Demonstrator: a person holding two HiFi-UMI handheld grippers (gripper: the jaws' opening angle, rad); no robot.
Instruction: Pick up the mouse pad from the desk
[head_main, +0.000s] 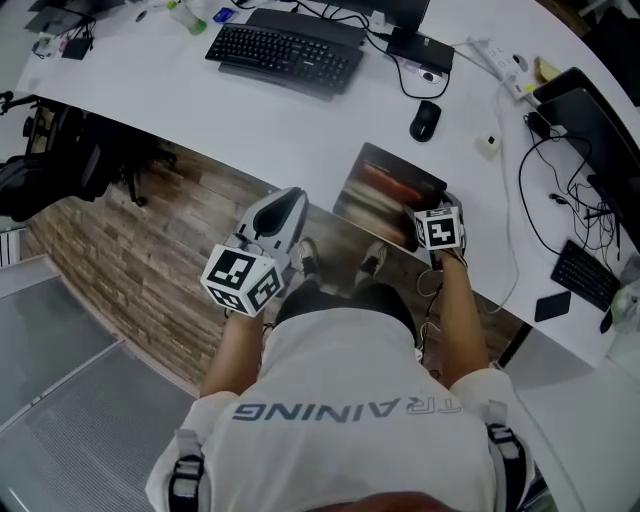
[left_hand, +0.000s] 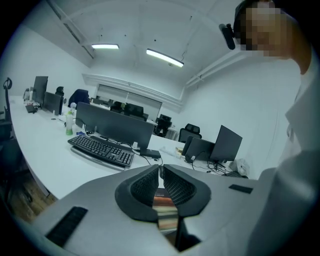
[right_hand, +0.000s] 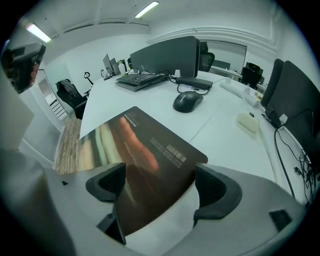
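Note:
The mouse pad (head_main: 385, 192) is a dark, glossy rectangle with a reddish streak. It lies flat on the white desk (head_main: 250, 110), and its near side reaches the desk's front edge. My right gripper (head_main: 432, 208) hangs over the pad's near right corner, pointing steeply down. In the right gripper view its jaws stand wide open (right_hand: 159, 175) with the mouse pad (right_hand: 140, 160) under and between them, the pads not pressing on it. My left gripper (head_main: 283, 205) is off the desk's front edge, left of the pad. Its jaws are shut (left_hand: 161, 172) with nothing held.
A black mouse (head_main: 424, 121) lies beyond the pad, and a small white block (head_main: 488, 143) sits to its right. A black keyboard (head_main: 285, 55) and a monitor base are farther back. Cables and dark devices crowd the right end. Wood floor shows below the desk edge.

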